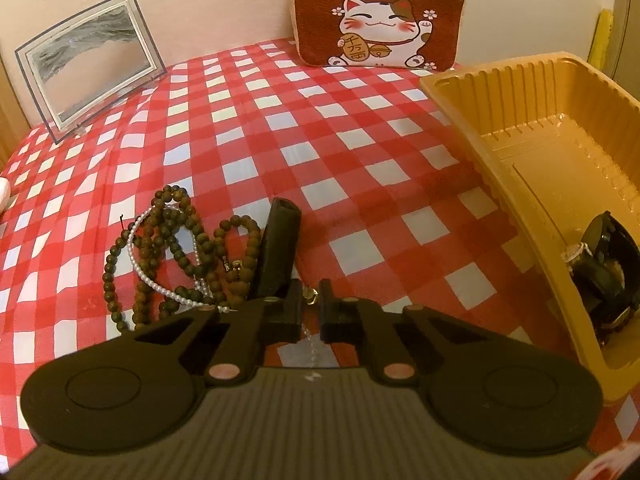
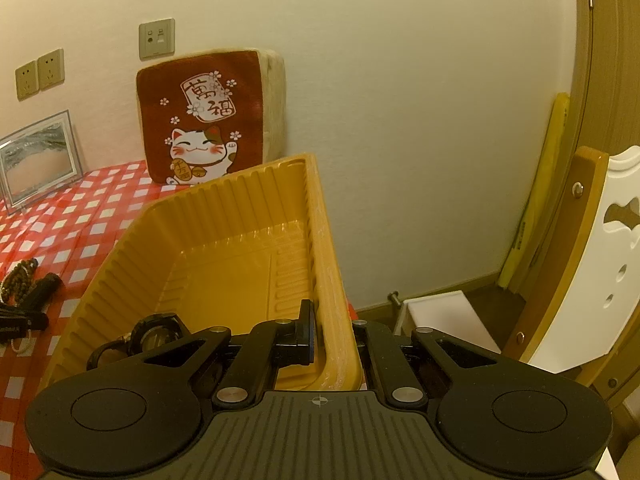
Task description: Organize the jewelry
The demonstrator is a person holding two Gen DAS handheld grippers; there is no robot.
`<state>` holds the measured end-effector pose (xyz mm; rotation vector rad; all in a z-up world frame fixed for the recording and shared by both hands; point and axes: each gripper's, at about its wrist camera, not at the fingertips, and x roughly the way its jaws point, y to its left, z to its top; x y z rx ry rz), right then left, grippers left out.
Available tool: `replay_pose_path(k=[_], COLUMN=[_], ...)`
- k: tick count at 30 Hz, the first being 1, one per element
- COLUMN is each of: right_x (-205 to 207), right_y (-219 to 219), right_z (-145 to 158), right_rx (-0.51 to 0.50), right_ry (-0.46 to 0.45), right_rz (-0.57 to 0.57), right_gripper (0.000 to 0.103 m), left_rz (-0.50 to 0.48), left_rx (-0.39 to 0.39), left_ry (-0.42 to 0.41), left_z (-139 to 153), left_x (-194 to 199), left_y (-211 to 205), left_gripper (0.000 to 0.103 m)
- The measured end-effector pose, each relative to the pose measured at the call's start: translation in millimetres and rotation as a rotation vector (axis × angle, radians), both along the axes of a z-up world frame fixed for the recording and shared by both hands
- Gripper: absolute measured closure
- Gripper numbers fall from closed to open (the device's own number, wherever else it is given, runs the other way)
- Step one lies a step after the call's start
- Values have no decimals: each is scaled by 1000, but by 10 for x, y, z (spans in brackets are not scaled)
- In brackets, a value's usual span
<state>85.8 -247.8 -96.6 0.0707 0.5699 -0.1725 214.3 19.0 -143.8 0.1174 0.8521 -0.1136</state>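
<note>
A pile of dark wooden bead strands [image 1: 176,256] with a white pearl strand [image 1: 160,284] lies on the checked cloth at the left, next to a black bar-shaped object [image 1: 278,248]. My left gripper [image 1: 310,312] is nearly shut on a thin silver chain [image 1: 314,344] with a small gold piece, just right of the pile. A yellow plastic tray [image 1: 520,152] stands at the right with a black watch [image 1: 604,268] inside. My right gripper [image 2: 334,340] is shut on the tray's right wall [image 2: 332,300]; the watch also shows there [image 2: 154,334].
A red lucky-cat cushion [image 1: 380,12] leans on the back wall. A glass sand-picture frame [image 1: 92,60] stands at the back left. A wooden and white chair [image 2: 592,260] and a white box [image 2: 444,316] are beyond the table's right edge.
</note>
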Motion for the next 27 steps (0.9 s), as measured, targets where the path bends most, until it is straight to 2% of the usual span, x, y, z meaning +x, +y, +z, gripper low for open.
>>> replay_pose_path(k=[16,24,27], right_x=[-6,-22,-23], right_y=[16,28,32], right_z=[-1,7,16], right_rx=[-2,1,2], right_ry=[-2,-6,-11], right_rz=[3,10,13], right_gripper=[97,98,98], left_rz=[-8,-44,-86], left_rx=[-28,-125,-176], left_ry=[-4,-51,-58], left_z=[112,451,590], left_x=[-106,-269,-356], left_y=[-29,-141,-242], left_gripper=[97,97,97])
